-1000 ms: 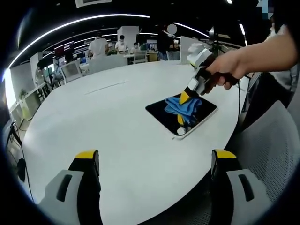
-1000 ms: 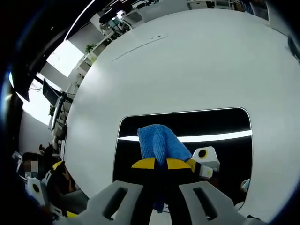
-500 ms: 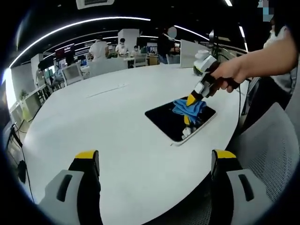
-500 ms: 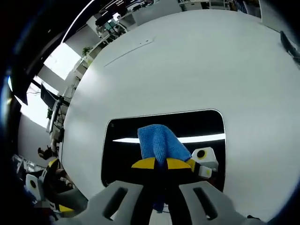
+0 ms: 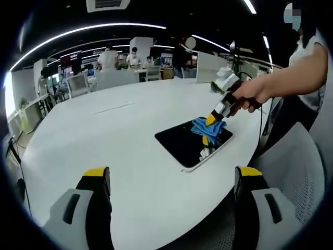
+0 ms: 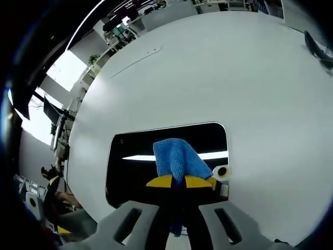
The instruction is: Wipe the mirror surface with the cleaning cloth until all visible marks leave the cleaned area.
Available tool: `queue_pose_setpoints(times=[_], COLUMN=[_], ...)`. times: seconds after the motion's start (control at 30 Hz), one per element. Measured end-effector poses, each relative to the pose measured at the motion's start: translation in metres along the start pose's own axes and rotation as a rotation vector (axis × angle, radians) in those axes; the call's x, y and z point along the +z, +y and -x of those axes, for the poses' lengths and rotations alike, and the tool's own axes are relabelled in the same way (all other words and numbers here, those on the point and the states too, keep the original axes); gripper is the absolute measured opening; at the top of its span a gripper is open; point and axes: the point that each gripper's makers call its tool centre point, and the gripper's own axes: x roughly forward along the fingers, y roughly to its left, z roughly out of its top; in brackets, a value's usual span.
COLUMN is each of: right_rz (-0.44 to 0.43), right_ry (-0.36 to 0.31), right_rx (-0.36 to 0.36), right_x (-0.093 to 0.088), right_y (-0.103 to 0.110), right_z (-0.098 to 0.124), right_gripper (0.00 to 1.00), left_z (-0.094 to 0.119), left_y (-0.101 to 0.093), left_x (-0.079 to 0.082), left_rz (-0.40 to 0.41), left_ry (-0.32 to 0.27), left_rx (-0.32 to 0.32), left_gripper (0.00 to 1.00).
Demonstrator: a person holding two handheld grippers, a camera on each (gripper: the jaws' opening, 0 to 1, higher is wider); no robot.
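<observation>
Left gripper view, own gripper: the left gripper (image 5: 171, 182) is sitting along the bottom of the frame with its jaws spread wide, gripping nothing, hanging over the near edge of the white counter (image 5: 104, 135).
Left gripper view, mirror: the mirror (image 5: 187, 145) is lying flat right of centre, a dark rounded panel close to the counter's right edge.
Left gripper view, cloth: the cleaning cloth (image 5: 204, 126) is bunched at the mirror's far right corner, pinched by the right gripper (image 5: 214, 119) reaching down from a person's hand (image 5: 248, 95) at the right of the frame.
Left gripper view, change: over the last second the cloth has been travelling from the middle of the glass toward that far corner, so I judge a wiping stroke is underway and nearing the end of its sweep.
Right gripper view, grip: the jaws are pressed together on the blue cloth at lower centre, the fabric standing up above the yellow tips.
Right gripper view, mirror: the dark panel is sitting in the lower middle, and its right edge has been drawing in closer to the cloth.
Hard to make out: any marks on the glass are too small to tell against the reflected ceiling light, so how much cleaning remains is unclear; the cloth's contact patch is hidden beneath the jaws.
</observation>
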Motion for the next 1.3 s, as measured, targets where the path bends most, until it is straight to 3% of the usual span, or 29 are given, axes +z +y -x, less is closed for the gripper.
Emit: queue_pose_setpoints(times=[0.07,0.27,0.4,0.57,0.63,1.1,1.3], right_rz=[0.001,-0.008,-0.017,-0.014,-0.016,-0.025,-0.023], right_ry=[-0.001,-0.004,-0.005,-0.004,-0.004,-0.007,-0.005], right_rx=[-0.003,-0.009,-0.009,-0.013,-0.013,-0.032,-0.035], right_x=[0.0,0.001,0.001,0.0,0.001,0.002,0.002], right_y=[-0.003,-0.014,-0.019,-0.022,-0.024,-0.038,-0.038], right_z=[0.002,0.007,0.009,0.012,0.012,0.02,0.016], right_gripper=[0.01,0.01,0.01,0.01,0.01,0.01,0.01], left_z=[0.003,0.013,0.025,0.034,0.036,0.034,0.036], left_y=[-0.003,0.003,0.004,0.001,0.002,0.007,0.01], left_x=[0.013,0.025,0.038,0.034,0.035,0.03,0.028], left_rz=[0.005,0.032,0.089,0.12,0.127,0.076,0.097], left_ry=[-0.055,-0.042,-0.083,-0.06,-0.081,-0.101,-0.112], left_rx=[-0.014,0.01,0.011,-0.019,-0.021,0.034,0.06], left_gripper=[0.99,0.99,0.95,0.92,0.94,0.99,0.99])
